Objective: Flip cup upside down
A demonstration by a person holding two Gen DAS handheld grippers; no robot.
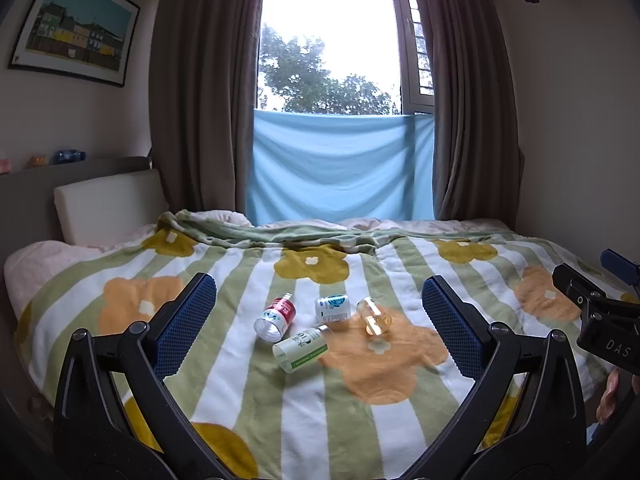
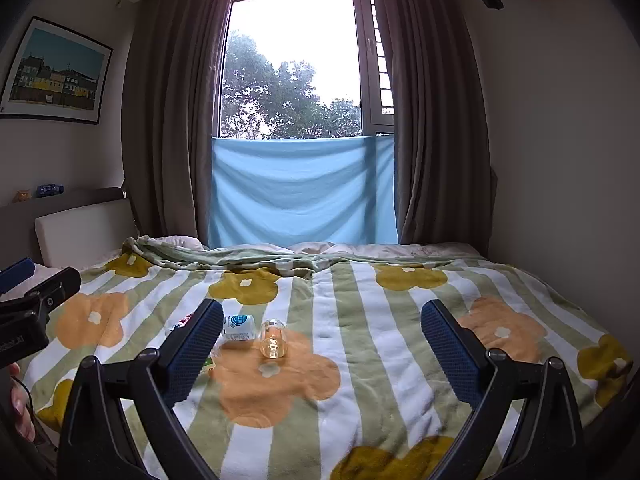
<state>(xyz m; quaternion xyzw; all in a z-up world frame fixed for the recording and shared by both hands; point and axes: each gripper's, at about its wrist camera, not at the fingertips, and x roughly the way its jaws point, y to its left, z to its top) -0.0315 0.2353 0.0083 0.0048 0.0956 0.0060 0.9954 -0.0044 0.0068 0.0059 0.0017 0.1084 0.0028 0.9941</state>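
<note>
On the flowered blanket (image 1: 312,400) that covers the bed, a clear glass cup (image 1: 373,316) lies on its side at the edge of a large orange flower print, and everything else is easiest placed from it. Just to the left of the cup lies a small white bottle with a blue label (image 1: 333,307), close to it but whether the two touch cannot be told. Further left of the cup is a red-and-white bottle (image 1: 276,318) on its side, and on the near side of the cup, down and to the left, a white bottle with a green label (image 1: 302,349) lies tilted. The left gripper (image 1: 320,312) hovers over the blanket with its jaws spread wide, holding nothing; the cup and the three bottles all show in the gap between its blue pads (image 1: 186,320). The right gripper (image 2: 322,340) is likewise spread wide and empty; in its view the cup (image 2: 273,343) sits between the fingers, nearer the left pad, with the blue-labelled bottle (image 2: 239,327) just beside that pad and the other two bottles mostly hidden behind it. Well beyond the cup, a light blue cloth (image 1: 340,168) hangs across the lower window between brown curtains (image 1: 200,92), and a framed picture (image 1: 74,26) hangs on the wall to the left.
</note>
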